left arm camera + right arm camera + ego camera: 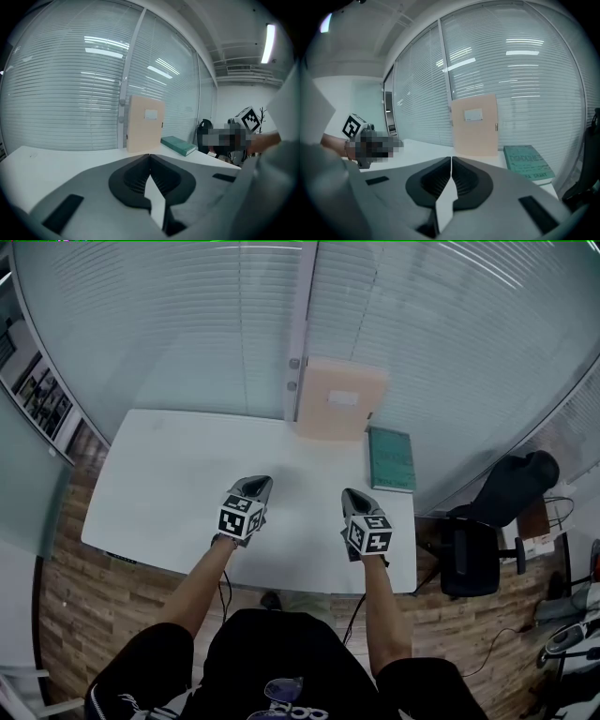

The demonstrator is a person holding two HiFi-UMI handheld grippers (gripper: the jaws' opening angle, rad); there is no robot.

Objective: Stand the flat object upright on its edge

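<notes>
Left tongs (257, 484) and right tongs (352, 494) closed, empty; beige folder (339, 397) stands upright.

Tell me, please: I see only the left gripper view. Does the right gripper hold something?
Observer: No. In the right gripper view the right gripper has its jaws together, nothing between them.
Operator: Where are both grippers relative to the green book?
Observer: The head view shows the left gripper and the right one over the near half of the table, both apart from the green book, which lies flat at the far right corner.
Operator: Does the book touch the beige folder?
Observer: The right gripper view shows a narrow strip of table between it and the beige folder, so they look apart.
</notes>
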